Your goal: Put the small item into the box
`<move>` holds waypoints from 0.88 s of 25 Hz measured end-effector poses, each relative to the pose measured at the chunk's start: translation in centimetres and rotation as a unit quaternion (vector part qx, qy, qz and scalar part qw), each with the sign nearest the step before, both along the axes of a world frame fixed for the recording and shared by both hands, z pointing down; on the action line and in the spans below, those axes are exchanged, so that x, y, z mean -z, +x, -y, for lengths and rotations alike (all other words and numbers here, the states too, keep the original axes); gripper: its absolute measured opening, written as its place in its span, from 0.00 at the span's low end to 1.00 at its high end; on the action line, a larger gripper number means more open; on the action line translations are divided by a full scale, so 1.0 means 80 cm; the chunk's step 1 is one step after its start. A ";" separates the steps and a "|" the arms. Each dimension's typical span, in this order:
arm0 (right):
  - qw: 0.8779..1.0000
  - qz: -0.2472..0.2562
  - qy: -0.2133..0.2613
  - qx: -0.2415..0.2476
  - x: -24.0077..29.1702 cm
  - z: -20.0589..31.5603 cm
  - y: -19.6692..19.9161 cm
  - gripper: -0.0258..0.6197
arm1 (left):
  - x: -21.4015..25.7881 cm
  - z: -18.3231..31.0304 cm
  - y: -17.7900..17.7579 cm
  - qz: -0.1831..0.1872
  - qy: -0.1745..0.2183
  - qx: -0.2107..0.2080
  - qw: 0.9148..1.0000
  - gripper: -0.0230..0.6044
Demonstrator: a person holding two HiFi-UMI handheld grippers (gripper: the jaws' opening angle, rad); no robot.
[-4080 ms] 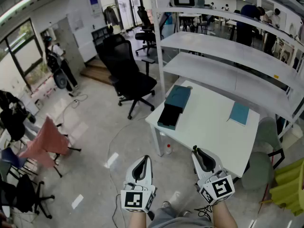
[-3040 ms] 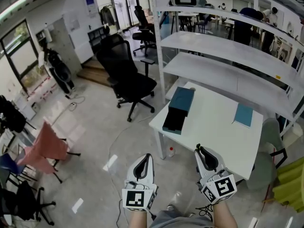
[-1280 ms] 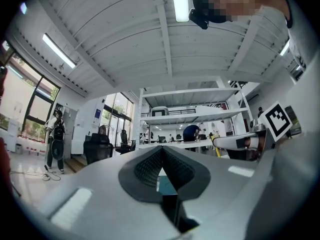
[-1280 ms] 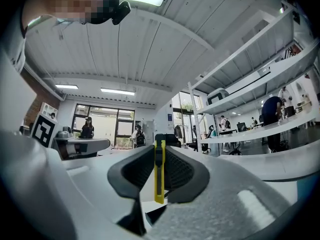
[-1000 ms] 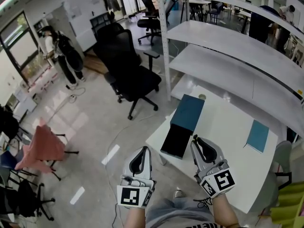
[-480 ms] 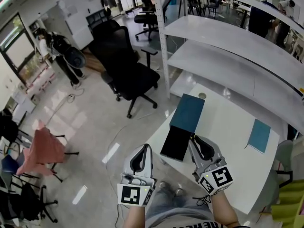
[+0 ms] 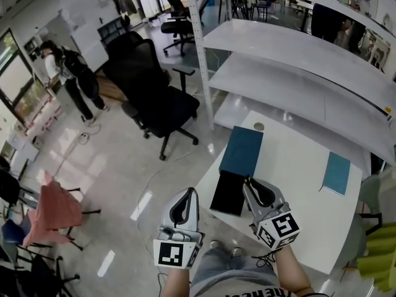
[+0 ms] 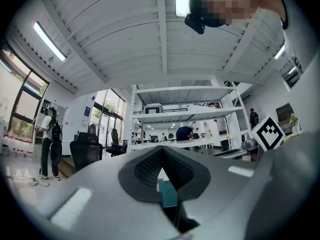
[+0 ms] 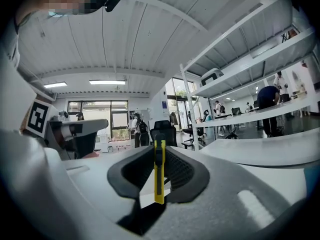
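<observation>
A dark teal box lid (image 7: 242,150) lies on the white table (image 7: 291,190), with the open black box (image 7: 228,192) just in front of it at the table's near left edge. My right gripper (image 7: 255,189) hovers at the black box's right side, shut on a yellow utility knife (image 9: 159,171) that stands upright between its jaws. My left gripper (image 7: 184,206) hangs left of the table over the floor, jaws shut with nothing in them. The left gripper view (image 8: 161,156) shows a bit of the teal box (image 8: 169,194) below the jaw tips.
A flat teal piece (image 7: 337,172) lies at the table's right, a small round object (image 7: 258,127) at its far edge. White shelves (image 7: 297,73) rise behind the table. A black office chair (image 7: 148,94) stands left, a person (image 7: 62,73) farther off.
The view has closed in on the table, so the box now lies right under my right gripper. Both grippers keep their pose; the knife stays gripped.
</observation>
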State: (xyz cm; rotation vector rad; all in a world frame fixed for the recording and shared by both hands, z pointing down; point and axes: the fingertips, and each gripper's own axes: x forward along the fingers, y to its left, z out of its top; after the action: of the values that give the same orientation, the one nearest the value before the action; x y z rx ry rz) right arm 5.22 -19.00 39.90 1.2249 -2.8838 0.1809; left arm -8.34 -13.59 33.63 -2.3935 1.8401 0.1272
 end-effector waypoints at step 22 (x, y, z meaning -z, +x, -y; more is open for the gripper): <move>0.988 -0.063 -0.134 -0.031 -0.116 0.037 -0.029 0.15 | -0.023 0.042 -0.027 -0.017 -0.020 -0.050 0.998 0.06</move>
State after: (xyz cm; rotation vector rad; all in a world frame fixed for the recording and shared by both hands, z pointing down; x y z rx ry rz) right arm 2.88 -21.97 49.15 1.2266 -2.6110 0.4579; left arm -10.50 -16.94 35.44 -2.5270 1.7533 0.1410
